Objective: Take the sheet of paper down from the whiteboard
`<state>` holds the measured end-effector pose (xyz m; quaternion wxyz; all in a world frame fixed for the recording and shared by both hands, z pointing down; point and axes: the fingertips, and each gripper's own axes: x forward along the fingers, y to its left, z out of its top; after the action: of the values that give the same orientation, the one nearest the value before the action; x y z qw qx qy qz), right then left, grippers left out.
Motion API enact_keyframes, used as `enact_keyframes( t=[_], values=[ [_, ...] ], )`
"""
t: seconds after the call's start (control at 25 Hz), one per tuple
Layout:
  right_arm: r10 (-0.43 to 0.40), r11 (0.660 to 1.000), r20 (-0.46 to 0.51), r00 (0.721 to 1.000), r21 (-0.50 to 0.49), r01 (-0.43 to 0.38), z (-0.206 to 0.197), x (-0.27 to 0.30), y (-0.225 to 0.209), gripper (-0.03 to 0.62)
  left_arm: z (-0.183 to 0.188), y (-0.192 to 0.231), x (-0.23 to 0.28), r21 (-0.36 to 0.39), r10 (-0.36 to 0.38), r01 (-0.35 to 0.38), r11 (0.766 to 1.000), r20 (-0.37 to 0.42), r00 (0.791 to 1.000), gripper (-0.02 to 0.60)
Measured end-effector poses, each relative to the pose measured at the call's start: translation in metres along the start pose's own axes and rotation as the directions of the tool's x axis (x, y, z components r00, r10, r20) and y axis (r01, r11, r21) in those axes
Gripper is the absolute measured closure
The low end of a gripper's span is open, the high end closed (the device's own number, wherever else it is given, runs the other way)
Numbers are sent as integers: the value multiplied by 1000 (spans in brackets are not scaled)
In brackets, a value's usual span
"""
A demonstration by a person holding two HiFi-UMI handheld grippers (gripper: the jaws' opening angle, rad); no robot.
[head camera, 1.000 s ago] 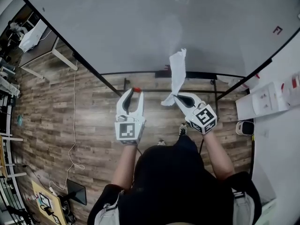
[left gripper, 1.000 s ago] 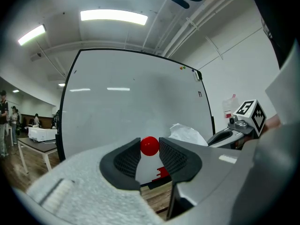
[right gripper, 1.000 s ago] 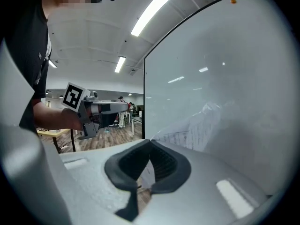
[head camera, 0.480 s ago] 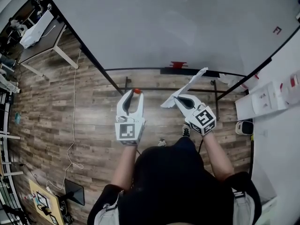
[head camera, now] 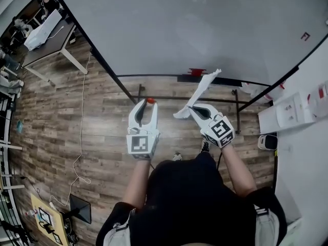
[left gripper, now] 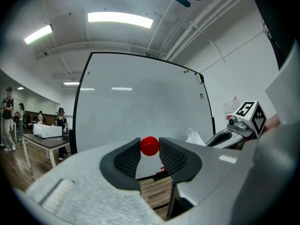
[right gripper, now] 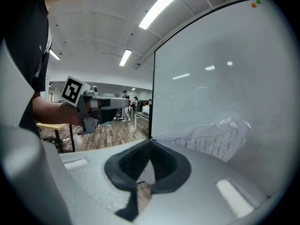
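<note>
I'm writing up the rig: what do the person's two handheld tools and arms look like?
Both the left tool and right tool are white, curved two-jaw shells with black textured pads inside. Each carries a cube of black-and-white square markers. The person wears a black short-sleeved top.

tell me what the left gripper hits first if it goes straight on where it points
Probably the whiteboard: the left gripper, holding a red magnet, faces its bare surface, nothing between; depth unclear.

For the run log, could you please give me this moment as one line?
left gripper: holds red magnet | right gripper: holds sheet of paper, off whiteboard
</note>
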<state>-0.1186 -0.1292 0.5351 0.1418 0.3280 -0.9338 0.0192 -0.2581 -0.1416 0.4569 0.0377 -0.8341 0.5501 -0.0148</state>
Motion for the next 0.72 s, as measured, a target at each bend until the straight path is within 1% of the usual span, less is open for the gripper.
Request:
enact_keyframes(
  t=[0.2, 0.72],
  values=[
    [-5, 1000, -16, 1000, 10, 6, -9, -4, -3, 591, -6, -4, 0, -11, -8, 8, 1000, -10, 1000, 449],
    [-25, 1000, -26, 999, 13, 26, -10, -5, 2, 590, -6, -6, -1, -13, -34, 33, 999, -11, 999, 449]
  ],
)
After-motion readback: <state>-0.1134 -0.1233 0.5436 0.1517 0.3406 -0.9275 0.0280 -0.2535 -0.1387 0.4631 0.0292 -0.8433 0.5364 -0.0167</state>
